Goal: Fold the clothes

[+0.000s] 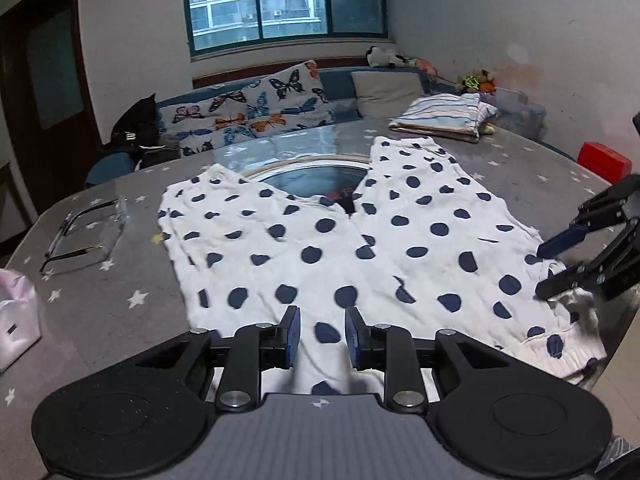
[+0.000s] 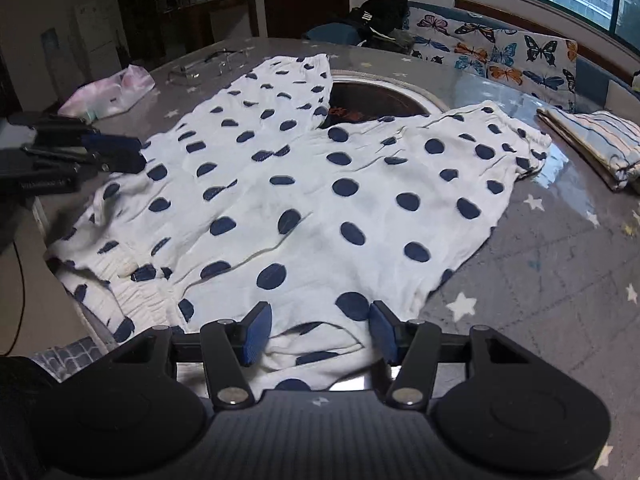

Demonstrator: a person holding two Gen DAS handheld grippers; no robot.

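Note:
White trousers with dark blue dots (image 1: 360,248) (image 2: 320,200) lie spread flat on the grey star-patterned table (image 1: 112,300) (image 2: 540,280). Both legs point away from me, and the gathered waistband (image 1: 560,344) (image 2: 120,292) lies at the table's near edge. My left gripper (image 1: 322,336) hovers low over the near hem, its jaws a little apart, with cloth lying between and under them but not pinched. In the right wrist view the left gripper (image 2: 116,154) shows at the left. My right gripper (image 2: 318,330) (image 1: 556,264) stands wide open over the waistband corner, with cloth below it.
Spectacles (image 1: 84,236) (image 2: 204,66) and a pale plastic bag (image 1: 16,320) (image 2: 108,94) lie at the left. A folded striped cloth (image 1: 444,116) (image 2: 592,140) sits far right, near a red box (image 1: 604,160). A round inset (image 1: 316,176) shows between the legs. A butterfly-print sofa (image 1: 256,108) stands behind.

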